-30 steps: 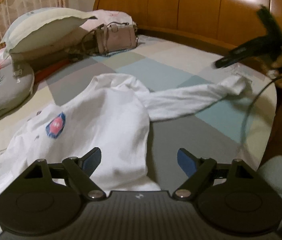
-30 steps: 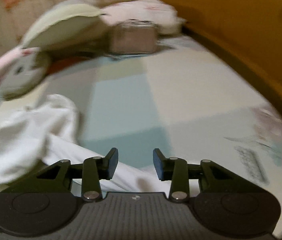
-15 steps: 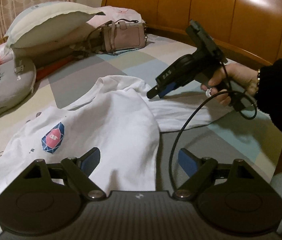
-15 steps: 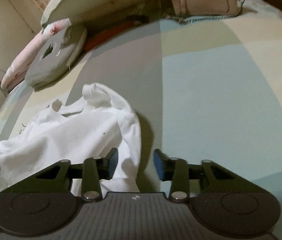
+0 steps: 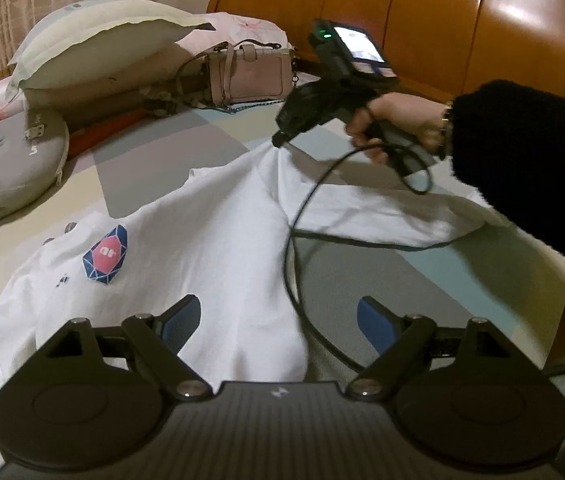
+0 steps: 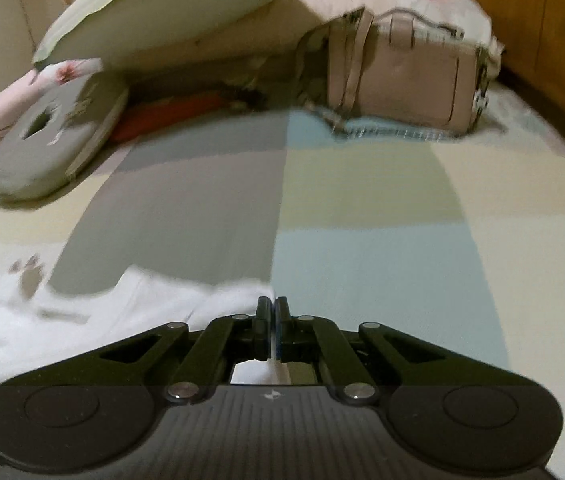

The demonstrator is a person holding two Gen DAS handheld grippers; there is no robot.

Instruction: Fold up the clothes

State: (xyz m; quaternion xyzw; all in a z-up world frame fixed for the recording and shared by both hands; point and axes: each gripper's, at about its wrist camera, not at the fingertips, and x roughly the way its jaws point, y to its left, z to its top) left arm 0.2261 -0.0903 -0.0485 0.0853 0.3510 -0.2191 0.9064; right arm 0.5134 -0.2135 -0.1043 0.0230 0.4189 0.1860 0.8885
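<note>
A white long-sleeved shirt (image 5: 210,248) with a blue and pink badge (image 5: 105,255) lies spread on the bed. My left gripper (image 5: 278,322) hangs open just above its lower hem, nothing between the blue pads. The right gripper (image 5: 278,142), held by a hand in a black sleeve, pinches the shirt near its shoulder and lifts the cloth into a peak. In the right wrist view that gripper (image 6: 273,312) is shut on the white shirt (image 6: 94,312), with fabric showing under the closed fingers. One sleeve (image 5: 382,216) stretches right under the arm.
A patchwork bedsheet (image 6: 362,200) covers the bed. At the head lie a big pillow (image 5: 106,44), a pink handbag (image 5: 248,76) and a grey round cushion (image 5: 6,168). A wooden headboard (image 5: 462,20) runs along the right. A black cable (image 5: 294,240) trails over the shirt.
The right gripper moved left onto the shirt's shoulder, closed on the cloth and raised it. My left gripper stayed open and edged slightly closer over the hem.
</note>
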